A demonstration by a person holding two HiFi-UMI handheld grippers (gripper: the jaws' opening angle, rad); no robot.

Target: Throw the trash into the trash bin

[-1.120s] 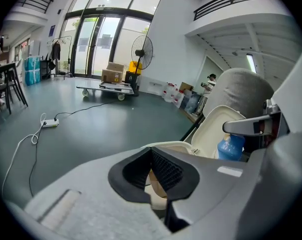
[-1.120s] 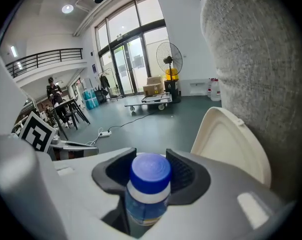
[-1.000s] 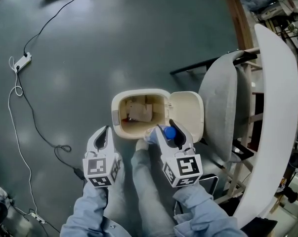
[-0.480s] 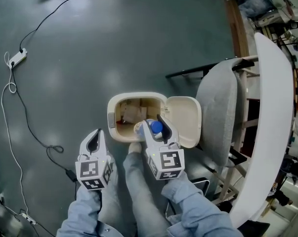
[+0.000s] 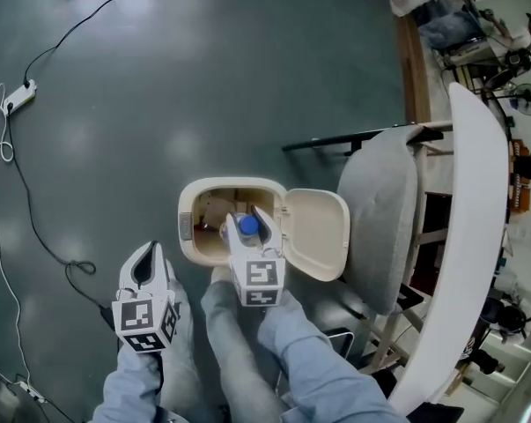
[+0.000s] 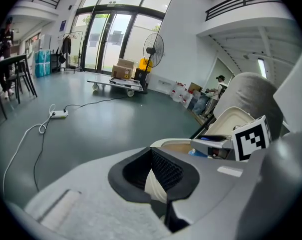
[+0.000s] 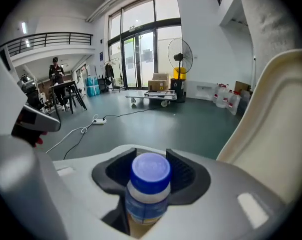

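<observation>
Lowered since a second ago, the right hand-held gripper [image 5: 247, 215] now hangs over the mouth of the open trash bin [image 5: 230, 182], its jaws spread wide and clamped on a blue-capped bottle [image 7: 148, 193]. To its left, the left hand-held gripper [image 5: 150, 247] has its jaws drawn together on nothing, close by the bin's outer wall. Beyond them the lid [image 5: 316, 232] lies open toward a grey chair [image 5: 375, 210].

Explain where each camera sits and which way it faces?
Head view: on the person's head, looking steeply down at the trash bin; shows sleeves, legs, left gripper and right gripper.
Left gripper view: on the left gripper, facing across the floor; shows its own jaws, plus the right gripper.
Right gripper view: on the right gripper, facing the windows; its jaws grip the bottle.
Both gripper views share the fan.
</observation>
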